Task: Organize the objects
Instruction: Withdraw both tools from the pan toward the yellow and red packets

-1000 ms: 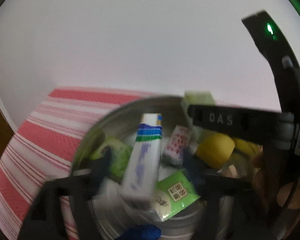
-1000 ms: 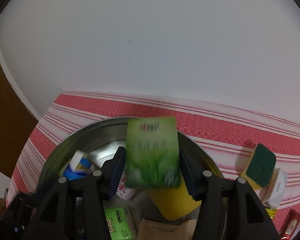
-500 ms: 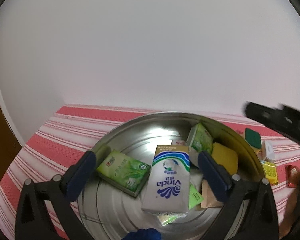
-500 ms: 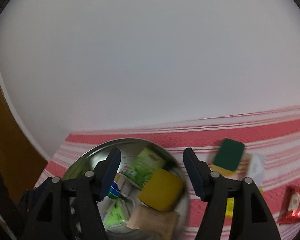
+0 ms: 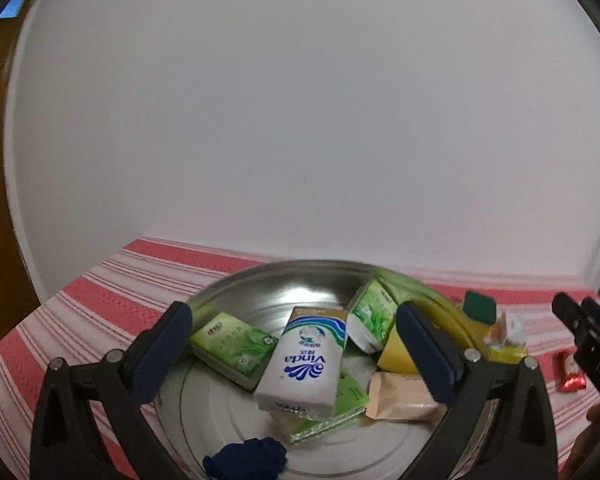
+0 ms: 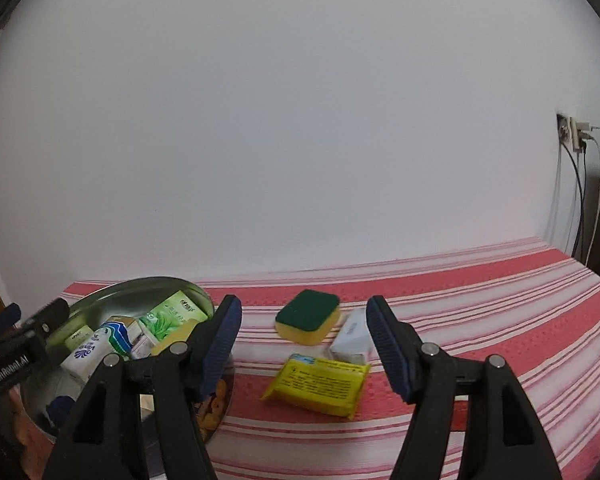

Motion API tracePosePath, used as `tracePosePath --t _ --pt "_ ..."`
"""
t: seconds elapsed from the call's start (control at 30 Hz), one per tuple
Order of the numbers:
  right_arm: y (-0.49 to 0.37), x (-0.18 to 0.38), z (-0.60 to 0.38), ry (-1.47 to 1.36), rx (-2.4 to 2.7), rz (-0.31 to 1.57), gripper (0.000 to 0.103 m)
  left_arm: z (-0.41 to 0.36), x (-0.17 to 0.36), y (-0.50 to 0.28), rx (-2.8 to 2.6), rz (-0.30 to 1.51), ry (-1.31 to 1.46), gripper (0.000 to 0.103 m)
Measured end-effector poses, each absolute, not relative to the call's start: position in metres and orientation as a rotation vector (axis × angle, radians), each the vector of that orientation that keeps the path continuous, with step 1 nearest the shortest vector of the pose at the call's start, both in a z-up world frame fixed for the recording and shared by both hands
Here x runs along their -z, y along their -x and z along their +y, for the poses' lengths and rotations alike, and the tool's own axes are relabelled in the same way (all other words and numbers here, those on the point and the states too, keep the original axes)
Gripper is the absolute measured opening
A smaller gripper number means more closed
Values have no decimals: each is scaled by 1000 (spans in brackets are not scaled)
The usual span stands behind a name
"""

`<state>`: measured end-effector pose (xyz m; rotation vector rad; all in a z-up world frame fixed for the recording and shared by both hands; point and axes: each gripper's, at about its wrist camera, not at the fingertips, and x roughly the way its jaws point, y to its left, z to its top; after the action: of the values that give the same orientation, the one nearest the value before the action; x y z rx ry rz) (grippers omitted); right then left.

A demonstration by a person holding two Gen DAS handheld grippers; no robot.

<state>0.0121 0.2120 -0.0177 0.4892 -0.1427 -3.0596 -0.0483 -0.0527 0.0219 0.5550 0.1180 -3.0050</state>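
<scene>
A round metal basin (image 5: 260, 280) stands on the red-striped cloth. Inside lie a white Vinda tissue pack (image 5: 304, 360), two green tissue packs (image 5: 232, 340) (image 5: 372, 316), a yellow sponge (image 5: 394, 354) and a beige packet (image 5: 400, 398). My left gripper (image 5: 292, 312) hovers wide open over the basin, holding nothing. My right gripper (image 6: 303, 306) is open and empty to the basin's right. It points at a green-topped sponge (image 6: 308, 316), a yellow packet (image 6: 320, 384) and a white box (image 6: 352, 340) on the cloth.
A red wrapper (image 5: 572, 372) lies further right on the cloth. A dark blue lump (image 5: 244, 460) sits at the basin's near rim. A white wall runs close behind the table. A socket with cables (image 6: 576, 136) is at far right, and a brown panel stands at the left.
The left gripper let go of the Vinda pack, which now lies in the basin, and drew back. The right gripper dropped its green pack into the basin and swung right toward the loose items.
</scene>
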Motion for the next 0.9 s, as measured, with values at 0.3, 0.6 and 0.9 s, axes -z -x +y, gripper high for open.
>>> tracePosePath --t 0.3,0.6,0.9 --pt "-23 23 214 -455 3028 -102 67 -21 -14 33 2985 -67 -470 103" --pt "-35 24 250 -493 3021 -204 67 5 -7 29 3006 -230 -456 103" --pt "-46 22 294 -512 3068 -208 67 14 -9 25 3020 -251 -473 103"
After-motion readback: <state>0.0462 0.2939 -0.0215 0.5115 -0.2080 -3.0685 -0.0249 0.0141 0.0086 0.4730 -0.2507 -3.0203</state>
